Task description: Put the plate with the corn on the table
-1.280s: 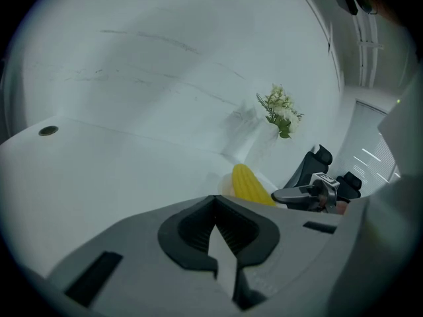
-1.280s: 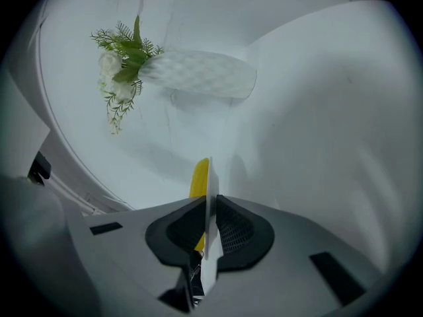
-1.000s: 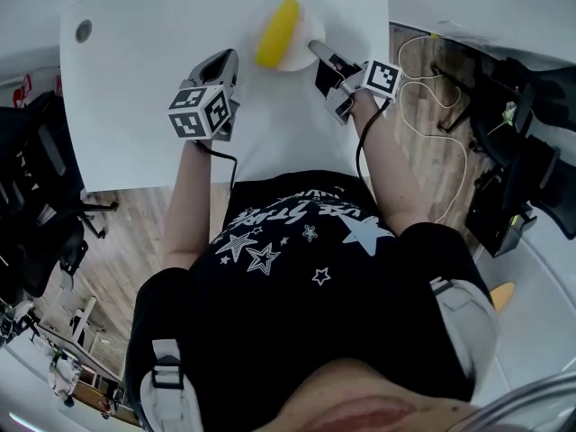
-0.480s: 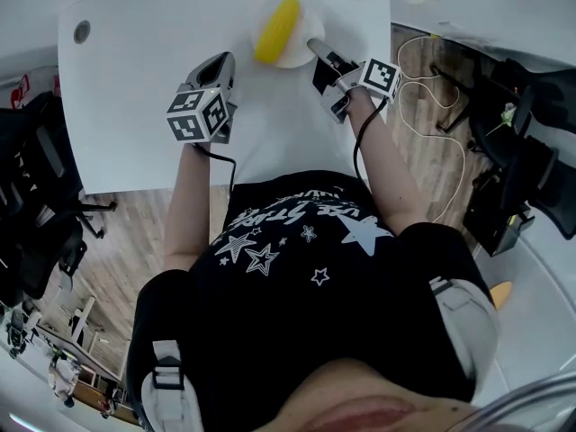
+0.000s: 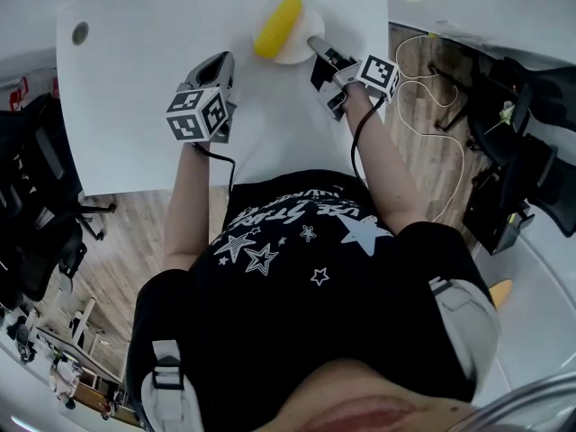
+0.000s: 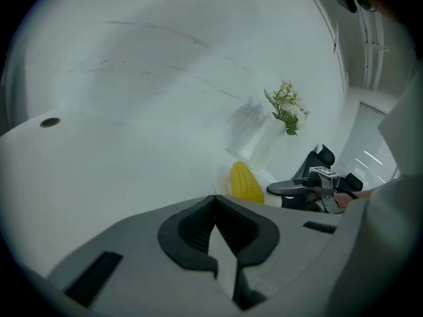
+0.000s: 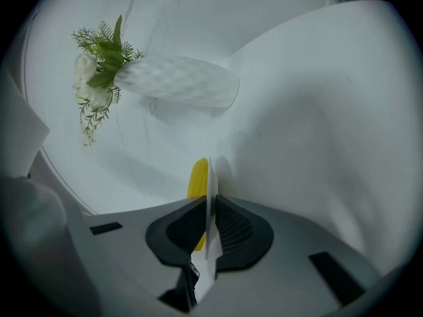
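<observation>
Presently: plate [image 5: 292,58] bearing corn [image 5: 277,27], the cob's long axis slanting toward the tabletop's [image 5: 144,88] far edge, located near that edge, right rim pinched in the right gripper [image 5: 315,45], the nearer one; left gripper [image 5: 219,61] closed, empty, well apart toward the near edge.

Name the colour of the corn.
Yellow; the corn on the plate shows best in the head view.
</observation>
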### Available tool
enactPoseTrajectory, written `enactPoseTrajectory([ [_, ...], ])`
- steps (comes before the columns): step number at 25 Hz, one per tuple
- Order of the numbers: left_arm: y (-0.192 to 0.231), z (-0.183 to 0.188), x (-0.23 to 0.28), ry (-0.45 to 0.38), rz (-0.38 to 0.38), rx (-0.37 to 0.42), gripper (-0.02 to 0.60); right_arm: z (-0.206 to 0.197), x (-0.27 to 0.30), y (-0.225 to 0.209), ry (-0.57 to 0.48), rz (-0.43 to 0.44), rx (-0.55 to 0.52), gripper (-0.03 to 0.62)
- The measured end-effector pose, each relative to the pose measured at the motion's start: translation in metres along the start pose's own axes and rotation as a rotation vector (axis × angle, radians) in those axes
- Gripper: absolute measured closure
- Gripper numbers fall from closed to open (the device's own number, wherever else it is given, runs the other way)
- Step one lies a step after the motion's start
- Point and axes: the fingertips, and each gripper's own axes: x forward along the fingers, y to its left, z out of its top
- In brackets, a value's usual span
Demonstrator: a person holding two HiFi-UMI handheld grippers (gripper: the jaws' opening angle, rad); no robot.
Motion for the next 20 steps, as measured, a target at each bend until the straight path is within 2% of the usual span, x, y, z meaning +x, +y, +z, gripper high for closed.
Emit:
enactPoseTrajectory([
  [3, 0.0, 0.001, 0.0, 0.002, 0.003, 0.003, 0.575, 0.002, 0.0, -0.005, -0.009, -0.056, 0.009, 0.569],
  [8, 0.001, -0.001, 0.0, 0.013, 0.001, 0.002, 0.575, 0.008, 0.003, -0.002, -0.018, -0.142, -0.035, 0.576],
  [20, -0.002, -0.004, -0.001, 0.012, -0.002, -0.003, 0.575, -0.003, 0.004, -0.008, 0.08, -0.308, -0.163, 0.56],
])
